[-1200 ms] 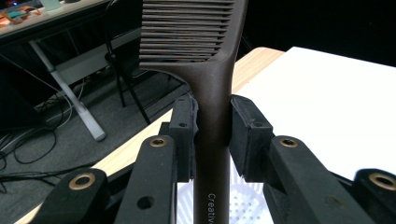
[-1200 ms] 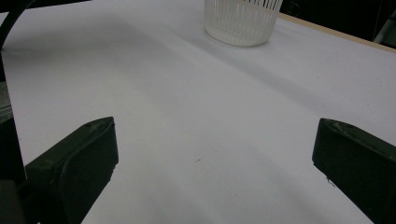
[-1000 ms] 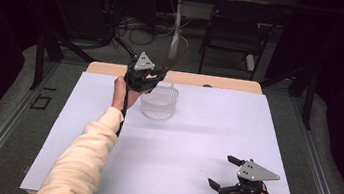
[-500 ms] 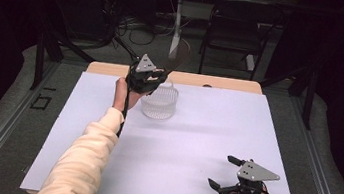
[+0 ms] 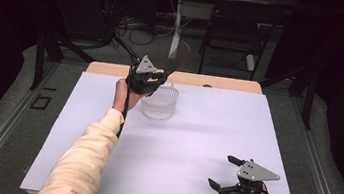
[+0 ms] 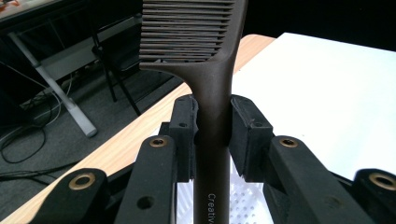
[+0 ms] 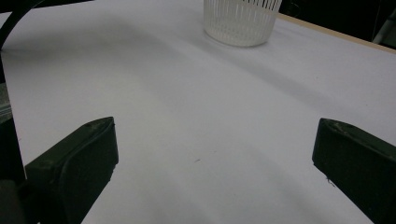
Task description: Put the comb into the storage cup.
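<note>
Your left gripper (image 5: 155, 77) clamps a dark comb (image 6: 212, 88) by its handle (teeth end up), holding it just above the white basket (image 5: 159, 102) at the far side of the white sheet (image 5: 194, 145). Your right gripper (image 5: 226, 172) rests near the sheet's near right corner, well apart from the basket, jaws spread wide with nothing between them.

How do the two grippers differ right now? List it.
The left gripper is shut on a dark comb; the right gripper is open and holds nothing. The left is raised above the white basket at the table's far side; the right rests low near the front edge. Both have black fingers.
</note>
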A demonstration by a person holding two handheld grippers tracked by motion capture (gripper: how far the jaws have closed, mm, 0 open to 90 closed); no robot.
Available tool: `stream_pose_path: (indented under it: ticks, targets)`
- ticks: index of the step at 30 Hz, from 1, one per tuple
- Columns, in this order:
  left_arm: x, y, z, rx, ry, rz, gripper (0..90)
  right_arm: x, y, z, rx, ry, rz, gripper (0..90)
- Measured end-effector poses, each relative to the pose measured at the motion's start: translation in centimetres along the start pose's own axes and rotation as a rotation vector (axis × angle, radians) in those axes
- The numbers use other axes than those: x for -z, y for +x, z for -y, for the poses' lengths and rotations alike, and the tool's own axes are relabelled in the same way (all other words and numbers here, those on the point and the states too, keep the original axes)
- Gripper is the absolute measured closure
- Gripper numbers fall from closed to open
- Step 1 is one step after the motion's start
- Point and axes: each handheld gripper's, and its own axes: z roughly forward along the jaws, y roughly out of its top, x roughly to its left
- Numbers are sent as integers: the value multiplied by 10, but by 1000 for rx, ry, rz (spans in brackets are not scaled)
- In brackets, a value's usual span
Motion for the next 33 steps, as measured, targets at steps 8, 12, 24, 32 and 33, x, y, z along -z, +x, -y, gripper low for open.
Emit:
stream_pose_path:
  ticks: [8, 12, 24, 32, 33]
  targets:
    - [-1, 0, 2, 2, 4, 12, 721, 0, 0, 0, 0, 0, 0, 0]
    - [0, 1, 3, 2, 7, 14, 721, 0, 0, 0, -3, -1, -1, 0]
    - [-2, 1, 3, -12, 19, 24, 720, 0, 0, 0, -2, -1, -2, 0]
    - [-4, 0, 6, -21, 36, 28, 720, 0, 0, 0, -1, -1, -1, 0]
    - [-4, 0, 6, -21, 37, 29, 720, 0, 0, 0, -1, -1, -2, 0]
